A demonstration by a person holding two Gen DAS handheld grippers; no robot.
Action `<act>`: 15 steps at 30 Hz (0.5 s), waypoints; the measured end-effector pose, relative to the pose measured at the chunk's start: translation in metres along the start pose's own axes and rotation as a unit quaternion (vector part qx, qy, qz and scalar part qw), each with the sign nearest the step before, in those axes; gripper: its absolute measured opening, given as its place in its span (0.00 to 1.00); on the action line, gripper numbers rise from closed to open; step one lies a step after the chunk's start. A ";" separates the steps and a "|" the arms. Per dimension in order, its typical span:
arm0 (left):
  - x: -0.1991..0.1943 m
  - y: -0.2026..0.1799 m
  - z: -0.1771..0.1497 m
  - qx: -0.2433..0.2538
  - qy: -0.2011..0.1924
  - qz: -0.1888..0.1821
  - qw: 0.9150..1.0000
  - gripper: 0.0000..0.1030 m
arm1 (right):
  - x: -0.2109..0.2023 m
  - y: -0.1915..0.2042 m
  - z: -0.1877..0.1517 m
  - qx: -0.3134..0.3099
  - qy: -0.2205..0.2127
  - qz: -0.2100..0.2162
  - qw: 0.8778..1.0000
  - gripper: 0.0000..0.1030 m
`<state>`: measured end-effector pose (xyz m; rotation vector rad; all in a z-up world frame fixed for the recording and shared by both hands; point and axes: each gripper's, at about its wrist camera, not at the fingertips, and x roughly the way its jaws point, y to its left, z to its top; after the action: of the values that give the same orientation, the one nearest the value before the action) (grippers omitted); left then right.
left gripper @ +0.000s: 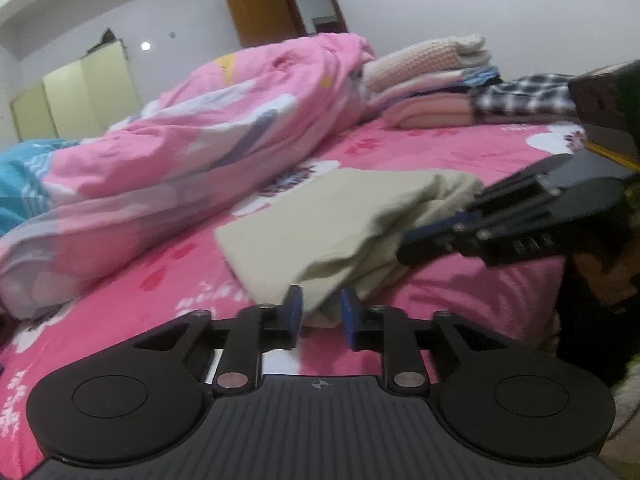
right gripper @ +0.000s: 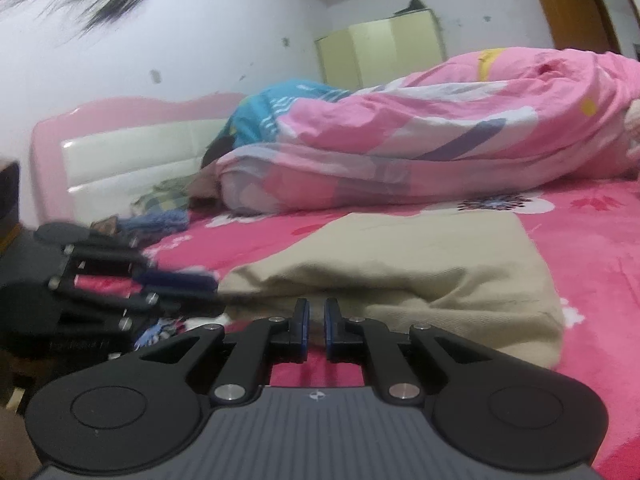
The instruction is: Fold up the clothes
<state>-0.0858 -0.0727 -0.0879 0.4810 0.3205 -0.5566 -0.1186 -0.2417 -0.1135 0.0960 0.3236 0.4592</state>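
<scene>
Clearly the fold of a beige garment point(left gripper: 320, 216) is the step in hand, as far as I can judge: it lies on the pink bed sheet point(left gripper: 460, 148) near the bed's front edge, already doubled into a thick block, with its near hem bunched and lifted. Nearest the left wrist camera, the left tool point(left gripper: 320, 312) sits low and level at that hem, its blue pads partly apart with a tuck of beige cloth between them, so it seems to hold the edge. The right tool point(right gripper: 316, 320) lies just as low, pointing at the garment's near fold, its pads drawn narrow with only a slit between; whether cloth is caught there I cannot tell. Any further move would call for both corners carried together and level, lest the layers slide. Beyond the garment lies a rumpled pink quilt point(left gripper: 180, 152), and farther off a stack of folded clothes point(left gripper: 440, 84).
</scene>
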 end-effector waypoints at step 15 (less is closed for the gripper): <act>0.005 -0.004 -0.004 0.012 -0.004 0.027 1.000 0.07 | 0.034 0.009 0.002 -0.015 -0.005 -0.004 1.000 0.07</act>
<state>-0.0847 -0.0763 -0.0951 0.5093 0.2926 -0.5096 -0.0926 -0.2182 -0.1199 0.0672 0.3078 0.4557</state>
